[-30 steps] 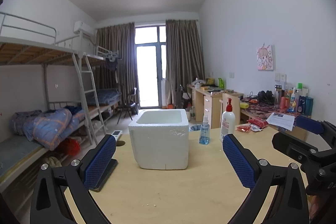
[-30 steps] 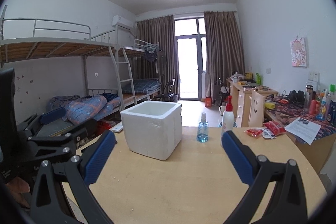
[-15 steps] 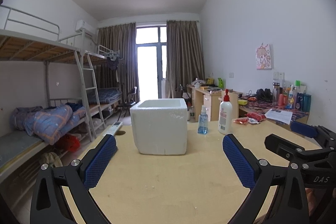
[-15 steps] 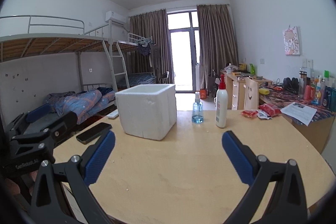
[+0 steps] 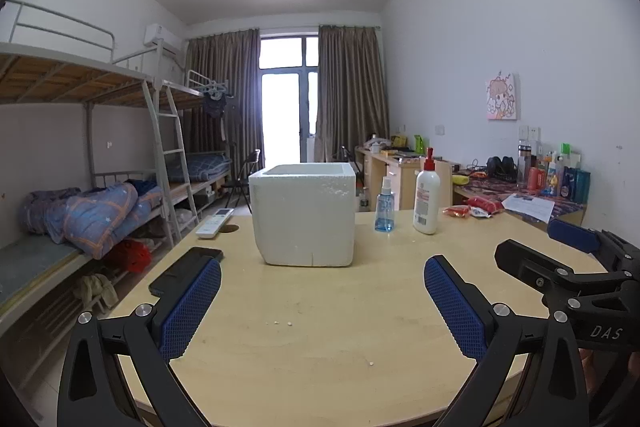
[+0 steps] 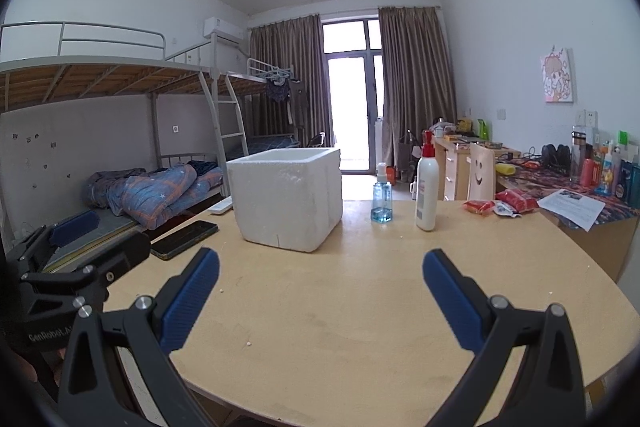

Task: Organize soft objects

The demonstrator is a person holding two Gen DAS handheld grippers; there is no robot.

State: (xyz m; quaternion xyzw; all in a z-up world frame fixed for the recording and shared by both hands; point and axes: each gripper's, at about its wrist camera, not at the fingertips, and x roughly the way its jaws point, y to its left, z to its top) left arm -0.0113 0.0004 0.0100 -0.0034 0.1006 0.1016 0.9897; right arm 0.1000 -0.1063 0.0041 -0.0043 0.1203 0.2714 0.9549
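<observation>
A white foam box [image 5: 304,213] stands open-topped on the round wooden table [image 5: 320,339]; it also shows in the right wrist view [image 6: 288,197]. Red soft packets [image 5: 474,207] lie at the table's far right edge, also in the right wrist view [image 6: 500,205]. My left gripper [image 5: 322,303] is open and empty, low over the near table. My right gripper [image 6: 320,297] is open and empty beside it; it shows at the right of the left wrist view [image 5: 560,263].
A blue spray bottle [image 5: 385,205] and a white pump bottle [image 5: 427,197] stand right of the box. A black phone [image 6: 184,239] and a white remote [image 5: 214,223] lie at the table's left. Bunk beds stand left, a cluttered desk right.
Both grippers have dropped lower and pulled back from the box. The box top is now near eye level. The jaws stay open.
</observation>
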